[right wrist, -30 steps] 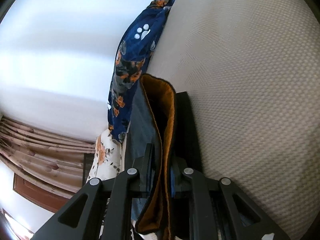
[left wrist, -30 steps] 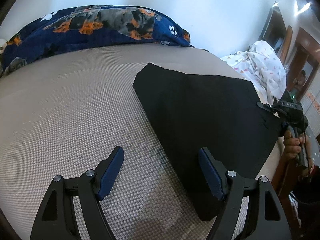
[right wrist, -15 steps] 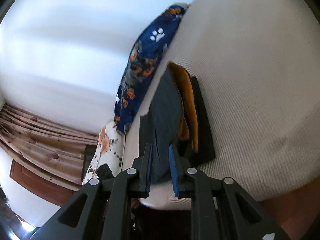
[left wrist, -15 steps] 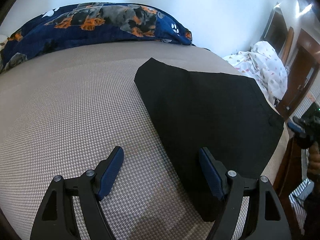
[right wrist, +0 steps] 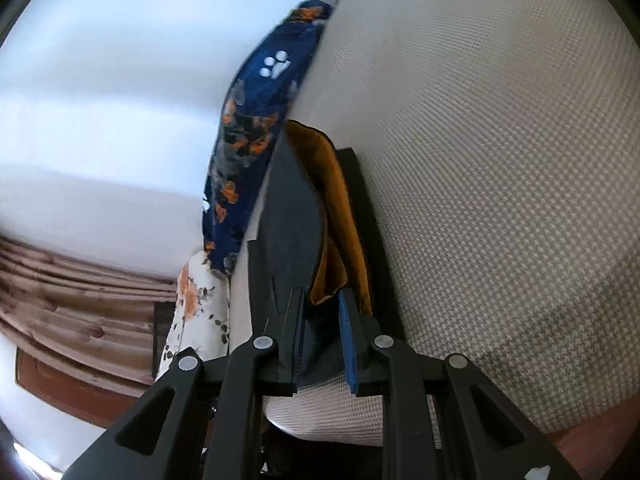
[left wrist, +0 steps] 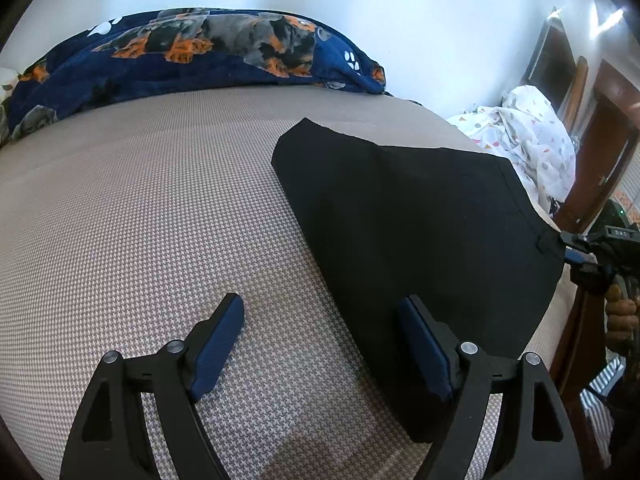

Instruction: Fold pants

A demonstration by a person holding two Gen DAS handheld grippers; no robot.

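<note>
Black pants (left wrist: 420,220) lie folded flat on the beige bed (left wrist: 140,220). My left gripper (left wrist: 322,302) hovers over their near left edge with its jaws opening. Its right finger is above the fabric, its left finger above bare bed, and nothing is pressed between them. My right gripper (left wrist: 572,246), held by a hand (left wrist: 622,316), sits at the pants' far right corner by the bed's edge. In the right wrist view the pants (right wrist: 296,220) show an orange lining (right wrist: 332,208). There my right gripper (right wrist: 322,300) stands nearly shut, with the dark waist edge between its pads.
A navy dog-print blanket (left wrist: 200,48) runs along the wall behind the bed. A white spotted cloth (left wrist: 532,140) is heaped at the far right, near a wooden door (left wrist: 600,160). Brown curtains (right wrist: 60,280) and a floral pillow (right wrist: 192,300) lie beyond the bed (right wrist: 500,160).
My right gripper drew back from above the pants' right corner toward the bed's edge, and the pants look farther from its camera. My left gripper kept its place.
</note>
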